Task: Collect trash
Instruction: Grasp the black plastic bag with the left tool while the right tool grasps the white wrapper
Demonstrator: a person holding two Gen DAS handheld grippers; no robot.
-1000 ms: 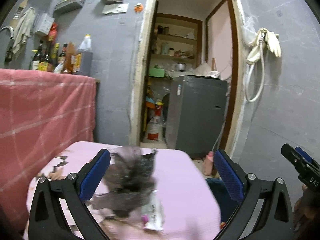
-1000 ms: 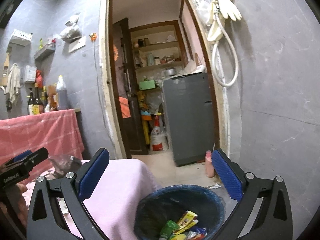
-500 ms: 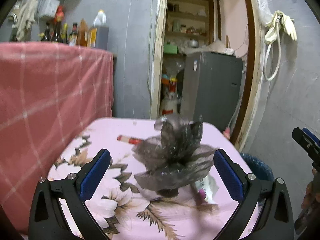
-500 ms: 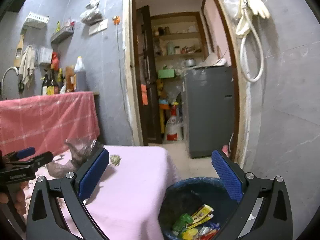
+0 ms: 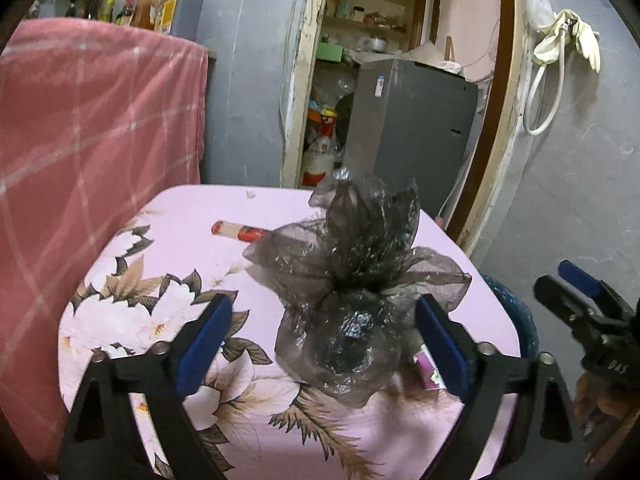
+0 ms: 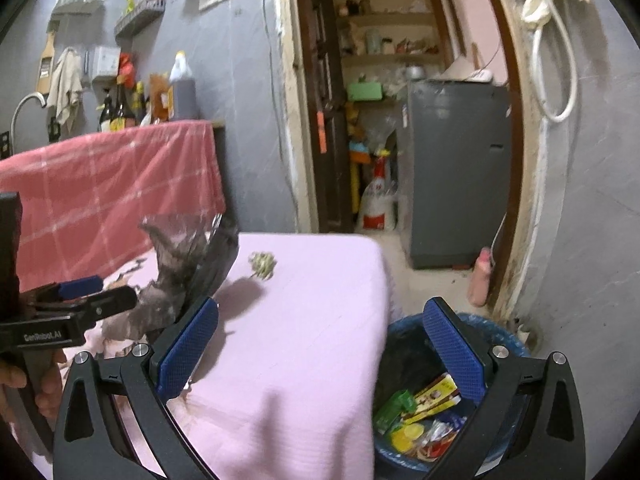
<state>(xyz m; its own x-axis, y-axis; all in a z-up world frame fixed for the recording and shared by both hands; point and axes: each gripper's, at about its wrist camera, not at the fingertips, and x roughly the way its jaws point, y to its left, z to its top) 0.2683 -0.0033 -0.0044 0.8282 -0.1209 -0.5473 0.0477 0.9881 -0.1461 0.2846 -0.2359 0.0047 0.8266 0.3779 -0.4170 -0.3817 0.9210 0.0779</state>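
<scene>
Your left gripper (image 5: 322, 342) has just been closing around the black plastic bag (image 5: 352, 292) near the table's (image 5: 160, 240) right edge, pads not yet touching. Your right gripper (image 6: 322, 352) stands apart, holding nothing, over that edge beside the trash bin (image 6: 508, 340).

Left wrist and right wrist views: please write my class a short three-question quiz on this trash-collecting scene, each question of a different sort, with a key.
1. True or false: the blue trash bin beside the table is empty.
2. What sits between the fingers of the left gripper? A) a glass bottle B) a crumpled dark plastic bag C) a spoon
3. In a word, what does the right gripper hold?

Key
1. False: colourful wrappers lie in it.
2. B. The jaws have just been closing with the bag between them, but the pads do not press on it.
3. Nothing: its jaws stand open and empty.
</scene>
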